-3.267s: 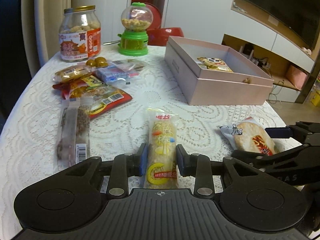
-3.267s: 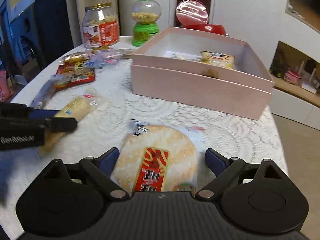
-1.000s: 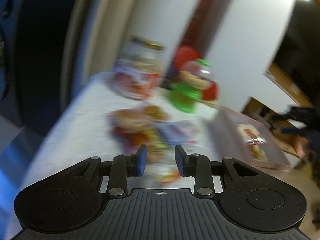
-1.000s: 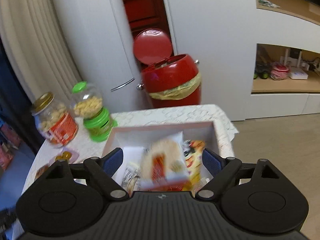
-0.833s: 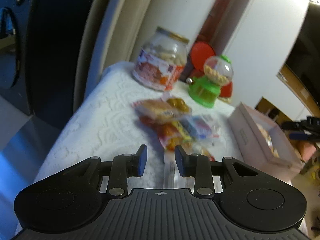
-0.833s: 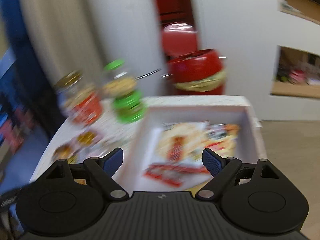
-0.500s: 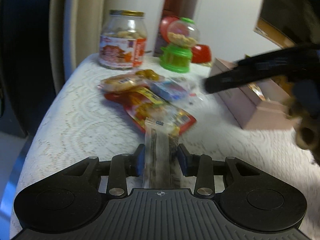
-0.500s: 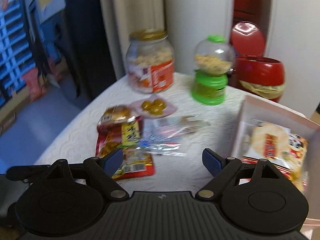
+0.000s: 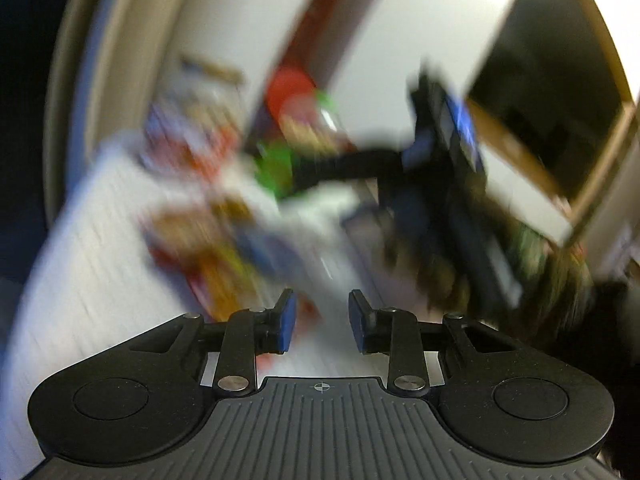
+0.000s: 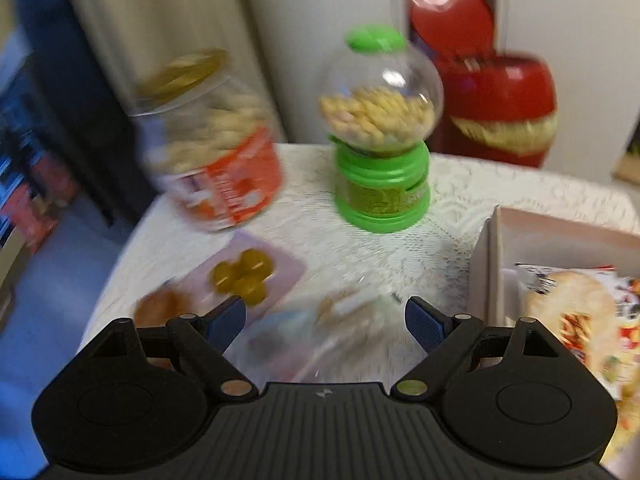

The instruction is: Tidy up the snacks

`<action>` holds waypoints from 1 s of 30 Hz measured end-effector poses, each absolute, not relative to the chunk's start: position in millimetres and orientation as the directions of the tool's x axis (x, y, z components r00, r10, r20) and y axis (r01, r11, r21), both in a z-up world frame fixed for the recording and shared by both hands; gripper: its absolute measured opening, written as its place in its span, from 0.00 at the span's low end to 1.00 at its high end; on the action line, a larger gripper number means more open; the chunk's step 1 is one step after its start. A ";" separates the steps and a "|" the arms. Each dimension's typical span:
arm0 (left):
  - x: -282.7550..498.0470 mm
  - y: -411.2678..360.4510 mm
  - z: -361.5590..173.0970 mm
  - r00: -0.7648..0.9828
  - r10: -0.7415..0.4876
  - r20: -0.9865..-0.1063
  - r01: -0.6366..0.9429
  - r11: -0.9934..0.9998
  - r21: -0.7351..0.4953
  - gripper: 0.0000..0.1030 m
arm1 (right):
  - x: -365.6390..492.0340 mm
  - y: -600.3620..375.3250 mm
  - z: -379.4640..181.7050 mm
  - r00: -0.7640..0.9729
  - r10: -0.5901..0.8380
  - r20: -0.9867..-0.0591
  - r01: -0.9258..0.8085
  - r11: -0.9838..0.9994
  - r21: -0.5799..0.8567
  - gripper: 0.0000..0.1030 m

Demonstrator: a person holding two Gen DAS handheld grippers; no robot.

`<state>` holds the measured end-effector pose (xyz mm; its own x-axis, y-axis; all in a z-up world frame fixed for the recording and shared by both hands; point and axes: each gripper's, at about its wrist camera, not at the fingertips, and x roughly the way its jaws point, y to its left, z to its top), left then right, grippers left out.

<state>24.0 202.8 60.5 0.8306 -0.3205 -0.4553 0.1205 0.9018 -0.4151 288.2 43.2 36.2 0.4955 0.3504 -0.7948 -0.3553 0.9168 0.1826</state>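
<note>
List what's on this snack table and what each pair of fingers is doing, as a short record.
Table: white lace cloth
At the back: gold-lidded jar, green candy dispenser
Loose snacks: packet of green sweets, clear packets below the right gripper
Pink box: holds a round rice cracker packet
Right gripper: fingers wide apart, holding nothing
Left gripper: fingers have just been closing; too blurred to tell if anything is between them

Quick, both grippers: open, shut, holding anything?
Left gripper: jaws narrowly apart, just been closing; nothing seen between them, though the view is blurred.
Right gripper: jaws wide open, empty.
</note>
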 end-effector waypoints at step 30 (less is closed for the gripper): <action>135.6 162.1 18.9 0.661 -0.341 -0.669 0.249 0.940 -0.233 0.24 | 115.4 -49.1 35.8 0.387 0.504 -0.772 -0.622 0.761 0.185 0.64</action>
<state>135.6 162.1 18.9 0.6609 -0.3409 -0.6685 0.2493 0.9400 -0.2329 115.4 -49.1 35.8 0.3873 0.5039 -0.7721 -0.6218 0.7611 0.1849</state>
